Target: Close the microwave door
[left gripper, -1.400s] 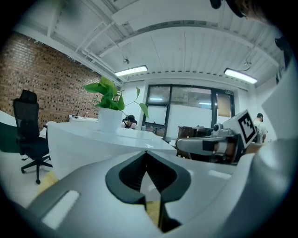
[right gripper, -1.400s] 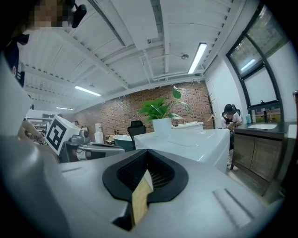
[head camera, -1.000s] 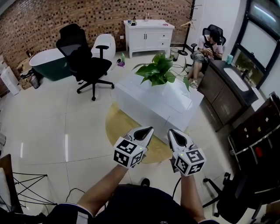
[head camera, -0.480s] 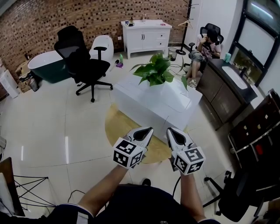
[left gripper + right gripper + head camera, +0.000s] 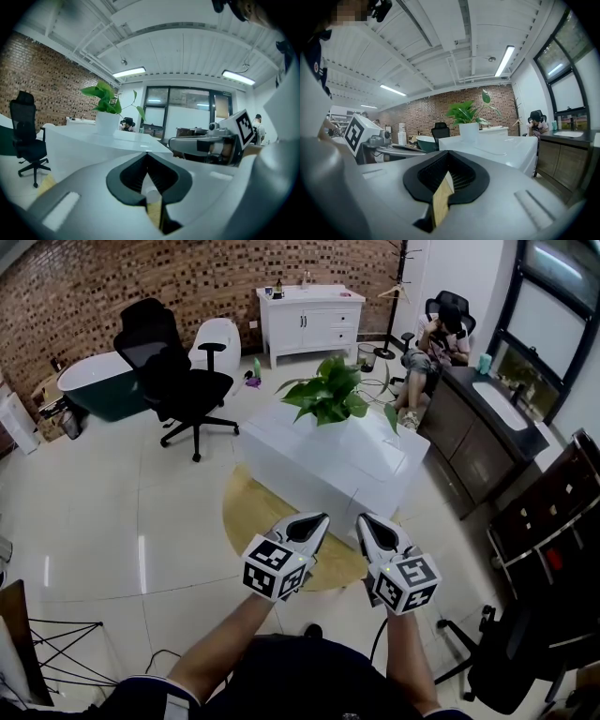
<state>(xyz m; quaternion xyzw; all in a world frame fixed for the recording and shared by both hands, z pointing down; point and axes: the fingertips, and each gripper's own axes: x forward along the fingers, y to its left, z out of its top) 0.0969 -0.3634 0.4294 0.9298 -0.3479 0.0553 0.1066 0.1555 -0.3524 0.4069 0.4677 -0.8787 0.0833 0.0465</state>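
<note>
No microwave shows in any view. In the head view my left gripper (image 5: 318,518) and right gripper (image 5: 362,519) are held side by side at waist height, over the near edge of a round yellow rug (image 5: 251,512). Both point toward a white block table (image 5: 309,470). In the left gripper view the left gripper (image 5: 147,155) has its jaws closed together with nothing between them. The right gripper (image 5: 449,153) in its own view is shut and empty too. The other gripper's marker cube (image 5: 246,127) shows at the right of the left gripper view.
A potted green plant (image 5: 328,395) stands on the white table. Beyond are a black office chair (image 5: 173,371), a green bathtub (image 5: 89,381) and a white cabinet (image 5: 314,320). A seated person (image 5: 433,341) and a dark sink counter (image 5: 497,418) are at the right. Another black chair (image 5: 506,662) is near right.
The room has drifted slightly in the head view as the head moved. Both grippers stay side by side and shut.
</note>
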